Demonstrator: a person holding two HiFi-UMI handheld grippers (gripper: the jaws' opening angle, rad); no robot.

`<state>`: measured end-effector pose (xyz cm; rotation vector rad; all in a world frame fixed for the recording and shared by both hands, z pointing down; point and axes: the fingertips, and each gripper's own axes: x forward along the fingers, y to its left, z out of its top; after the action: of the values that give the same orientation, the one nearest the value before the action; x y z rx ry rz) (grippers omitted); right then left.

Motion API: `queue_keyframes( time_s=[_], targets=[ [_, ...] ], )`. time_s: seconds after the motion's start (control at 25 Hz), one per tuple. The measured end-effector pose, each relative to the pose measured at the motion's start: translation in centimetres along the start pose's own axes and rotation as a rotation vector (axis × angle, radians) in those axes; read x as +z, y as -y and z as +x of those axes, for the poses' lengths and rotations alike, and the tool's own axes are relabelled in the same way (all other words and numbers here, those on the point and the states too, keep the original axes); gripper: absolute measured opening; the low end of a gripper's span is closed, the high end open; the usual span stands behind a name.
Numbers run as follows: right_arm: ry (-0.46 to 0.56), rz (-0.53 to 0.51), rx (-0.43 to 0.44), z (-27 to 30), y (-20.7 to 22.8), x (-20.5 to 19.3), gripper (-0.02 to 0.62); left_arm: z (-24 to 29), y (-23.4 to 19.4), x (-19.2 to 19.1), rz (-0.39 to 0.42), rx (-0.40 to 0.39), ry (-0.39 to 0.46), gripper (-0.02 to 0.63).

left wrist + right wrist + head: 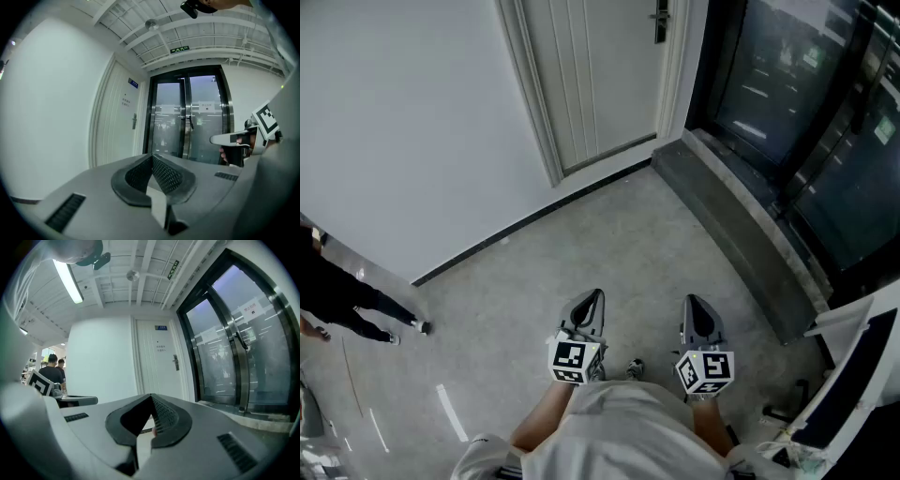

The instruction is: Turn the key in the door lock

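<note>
Standing well apart from the white door point(600, 84), the left claw point(594, 298) and right claw point(695, 304) are both pressed together, empty. Best approach the lock point(661, 22) squarely, then spread one claw level with it; no key is discernible.

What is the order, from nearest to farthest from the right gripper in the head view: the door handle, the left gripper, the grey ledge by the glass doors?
1. left gripper: close beside the right gripper, on its left.
2. grey ledge: ahead on the right, below the glass doors.
3. door handle: far ahead, on the white door.
</note>
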<state>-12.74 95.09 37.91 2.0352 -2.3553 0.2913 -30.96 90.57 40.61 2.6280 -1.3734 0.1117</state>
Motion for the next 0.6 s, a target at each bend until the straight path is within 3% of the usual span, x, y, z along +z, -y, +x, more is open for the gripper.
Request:
queue_keyframes(
  time_s=[0.16,0.6],
  targets=[
    [0.011,-0.004,-0.006,0.4,0.7,0.9,-0.009,0.9,0.5,0.5,0.006,-0.015,0.008,0.009],
    [0.007,-0.004,0.030,2.1,1.3,0.5,-0.009,2.1,-0.3,0.7,0.013,0.038,0.002,0.009]
  ],
)
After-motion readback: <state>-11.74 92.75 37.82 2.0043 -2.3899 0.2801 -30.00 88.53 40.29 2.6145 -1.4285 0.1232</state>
